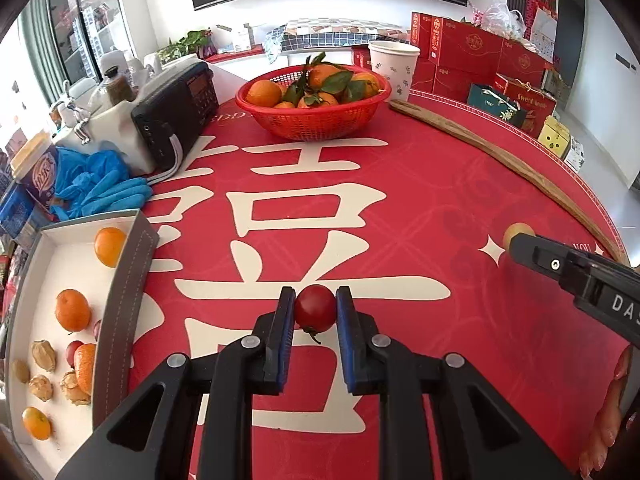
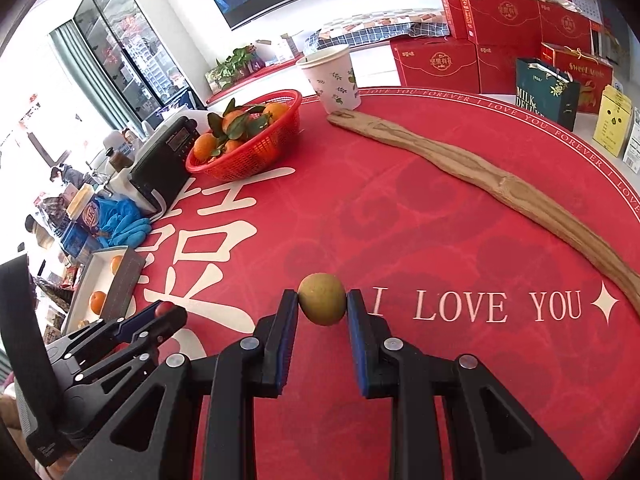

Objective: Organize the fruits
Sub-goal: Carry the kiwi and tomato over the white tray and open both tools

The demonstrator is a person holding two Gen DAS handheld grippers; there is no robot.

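Observation:
My left gripper (image 1: 315,309) is shut on a red cherry tomato (image 1: 315,309) over the red tablecloth; it also shows in the right wrist view (image 2: 162,309) at the left. My right gripper (image 2: 322,299) is shut on a small round yellow-green fruit (image 2: 322,299); in the left wrist view that fruit (image 1: 519,233) shows at the tip of the right gripper at the right. A white box (image 1: 48,288) at the left holds oranges (image 1: 72,309), husked golden berries (image 1: 43,355) and red fruit. A red basket (image 1: 316,120) of leafy oranges stands at the back.
A long wooden stick (image 2: 500,184) lies across the right side. A paper cup (image 2: 332,78) stands behind it. A black radio (image 1: 176,116), blue gloves (image 1: 100,188) and a noodle tub (image 1: 36,168) crowd the left. Red gift boxes (image 2: 500,32) line the back right.

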